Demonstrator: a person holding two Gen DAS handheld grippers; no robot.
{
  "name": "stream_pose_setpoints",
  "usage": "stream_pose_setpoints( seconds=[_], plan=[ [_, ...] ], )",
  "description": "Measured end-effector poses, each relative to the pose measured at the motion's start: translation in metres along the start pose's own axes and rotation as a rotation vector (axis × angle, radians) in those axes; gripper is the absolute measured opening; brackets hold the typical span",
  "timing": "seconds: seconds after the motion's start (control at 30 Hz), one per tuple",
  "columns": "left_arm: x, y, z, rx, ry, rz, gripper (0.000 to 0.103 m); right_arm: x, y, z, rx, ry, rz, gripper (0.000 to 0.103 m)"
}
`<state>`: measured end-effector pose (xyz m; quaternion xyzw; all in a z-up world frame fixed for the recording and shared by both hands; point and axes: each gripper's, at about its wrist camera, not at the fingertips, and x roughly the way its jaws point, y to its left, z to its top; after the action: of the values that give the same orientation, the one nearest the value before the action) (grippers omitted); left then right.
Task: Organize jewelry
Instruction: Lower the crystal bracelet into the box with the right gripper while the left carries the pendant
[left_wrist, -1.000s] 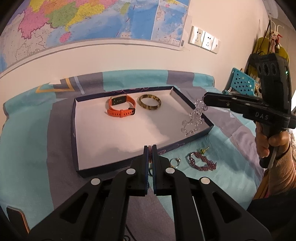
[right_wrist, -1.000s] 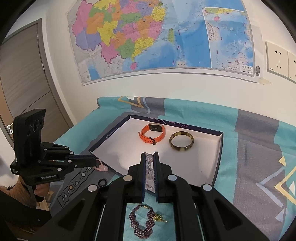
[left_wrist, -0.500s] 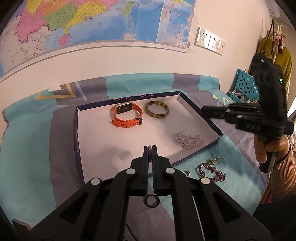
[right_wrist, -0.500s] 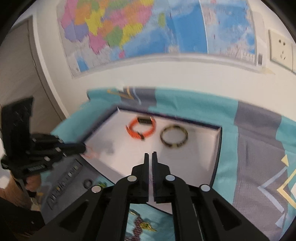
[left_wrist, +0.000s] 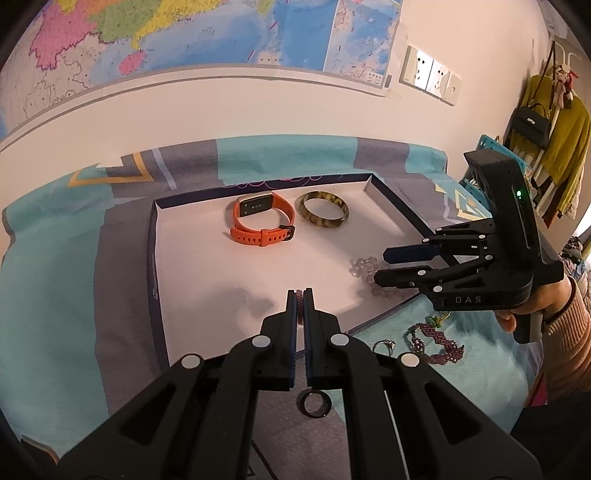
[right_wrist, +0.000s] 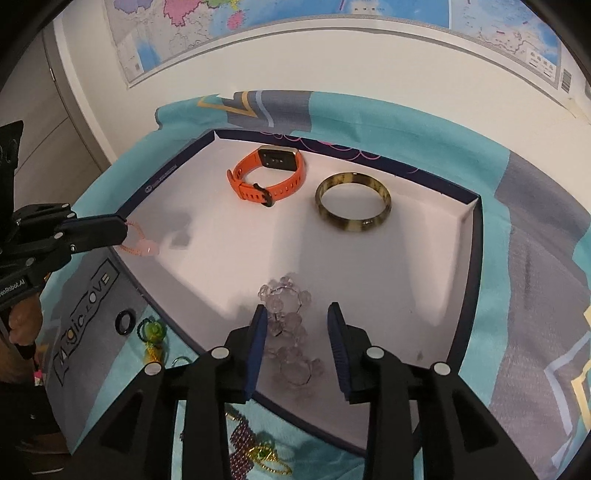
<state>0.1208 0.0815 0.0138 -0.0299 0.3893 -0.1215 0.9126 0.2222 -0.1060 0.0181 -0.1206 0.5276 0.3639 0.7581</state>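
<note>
A white-lined box tray (left_wrist: 192, 273) (right_wrist: 465, 258) holds an orange watch (left_wrist: 262, 221) (right_wrist: 269, 177), a mottled bangle (left_wrist: 324, 209) (right_wrist: 352, 204) and a clear bead bracelet (right_wrist: 290, 332) (left_wrist: 364, 266). My left gripper (left_wrist: 300, 297) (right_wrist: 123, 230) is shut on a pink cord bracelet (right_wrist: 140, 248) over the tray's left edge. My right gripper (right_wrist: 297, 317) (left_wrist: 380, 265) is open just above the clear bead bracelet.
On the teal and grey cloth in front of the tray lie a black ring (left_wrist: 314, 403) (right_wrist: 125, 322), a silver ring (left_wrist: 383, 346), a purple beaded bracelet (left_wrist: 437, 341) (right_wrist: 242, 448) and a green and yellow charm (right_wrist: 152, 334). A wall with a map stands behind.
My right gripper has let the clear bead bracelet down into the tray and opened. My left gripper has moved forward over the tray's edge, still shut on the pink bracelet.
</note>
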Motion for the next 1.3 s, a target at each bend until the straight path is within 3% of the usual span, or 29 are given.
stream_pose_setpoints(
  seconds=[0.1, 0.17, 0.3, 0.33, 0.87, 1.3],
  plan=[
    [0.003, 0.001, 0.0, -0.003, 0.005, 0.0, 0.004, 0.003, -0.005, 0.003, 0.022, 0.006, 0.05, 0.03],
    [0.004, 0.002, 0.0, -0.005, 0.007, 0.0, 0.004, 0.003, -0.007, 0.004, 0.034, 0.004, 0.063, 0.018],
    [0.008, 0.003, 0.001, -0.007, 0.011, 0.0, 0.004, 0.004, -0.002, 0.004, 0.02, -0.006, 0.046, 0.013],
    [0.008, 0.003, 0.001, -0.007, 0.012, 0.0, 0.004, 0.005, -0.001, 0.005, 0.021, -0.008, 0.037, 0.008],
    [0.029, 0.011, 0.024, -0.009, 0.017, 0.035, 0.004, -0.013, 0.0, 0.036, 0.023, -0.148, 0.002, 0.007],
    [0.067, 0.021, 0.039, -0.044, 0.083, 0.066, 0.004, 0.008, -0.01, 0.045, 0.047, -0.132, -0.034, 0.008]
  ],
)
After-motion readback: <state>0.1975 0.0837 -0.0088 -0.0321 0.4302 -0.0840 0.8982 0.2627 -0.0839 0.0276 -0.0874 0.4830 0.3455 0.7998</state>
